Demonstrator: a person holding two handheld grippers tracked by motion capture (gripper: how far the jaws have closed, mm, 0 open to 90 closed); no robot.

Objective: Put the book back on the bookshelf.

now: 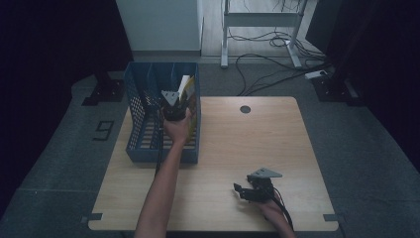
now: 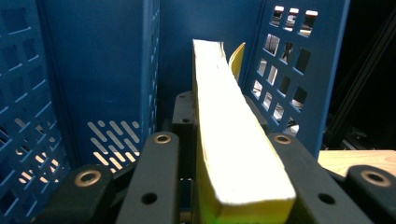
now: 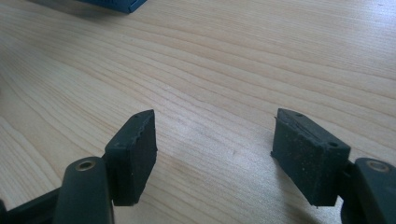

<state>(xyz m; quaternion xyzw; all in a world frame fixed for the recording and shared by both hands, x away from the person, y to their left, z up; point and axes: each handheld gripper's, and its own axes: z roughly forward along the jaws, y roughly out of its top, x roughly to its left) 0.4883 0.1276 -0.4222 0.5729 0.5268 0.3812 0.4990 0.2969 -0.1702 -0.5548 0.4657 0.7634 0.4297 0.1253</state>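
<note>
My left tongs [image 2: 219,154] clamp a yellow book [image 2: 229,140] inside the blue file rack [image 1: 143,129], its dividers close on both sides. My right tongs [image 3: 215,154] gape, empty, over bare desk [image 3: 233,70].

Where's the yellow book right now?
In the high view the yellow book stands in the blue file rack, rightmost slot, table's left, clamped by the left gripper.

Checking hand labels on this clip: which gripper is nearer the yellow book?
Left. The left gripper has its jaws closed on the yellow book inside the blue file rack; the right gripper rests open, far off on the table.
</note>
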